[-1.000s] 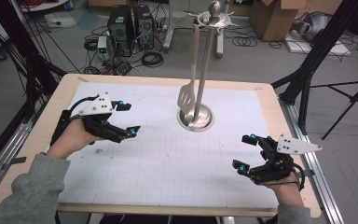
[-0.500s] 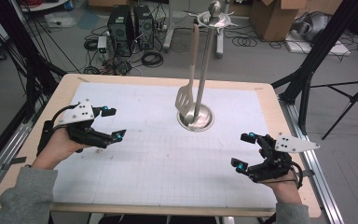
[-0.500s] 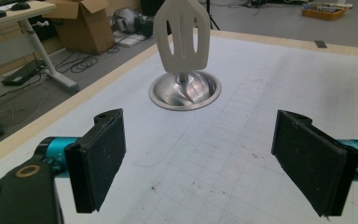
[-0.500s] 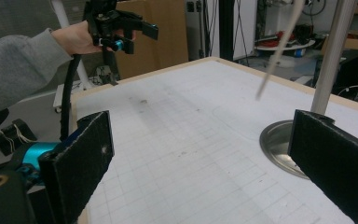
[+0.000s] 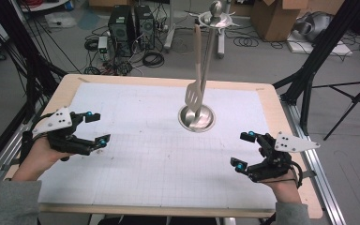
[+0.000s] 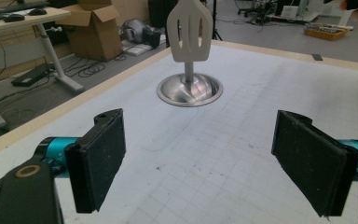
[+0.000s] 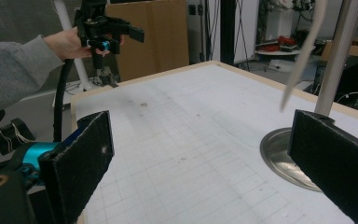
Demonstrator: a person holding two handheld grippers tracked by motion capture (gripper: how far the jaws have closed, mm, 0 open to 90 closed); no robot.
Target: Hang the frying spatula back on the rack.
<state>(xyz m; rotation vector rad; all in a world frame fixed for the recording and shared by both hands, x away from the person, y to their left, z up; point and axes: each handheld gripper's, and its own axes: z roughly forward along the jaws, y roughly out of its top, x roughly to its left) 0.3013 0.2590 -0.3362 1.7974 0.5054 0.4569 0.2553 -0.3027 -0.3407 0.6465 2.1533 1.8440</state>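
Near edge of tabletop (image 5: 136, 187): left tongs (image 5: 97, 128) at the left side, jaws spread wide, nothing between them. Right tongs (image 5: 243, 150) at the right side, likewise wide open and empty. Both hover just above the white gridded mat, well apart from each other. Further in, near the middle toward the far edge: metal stand (image 5: 197, 117) with round base on the mat and upright pole. A pale slotted spatula (image 5: 193, 96) hangs from the stand's top, blade just above the base, untouched by either tongs
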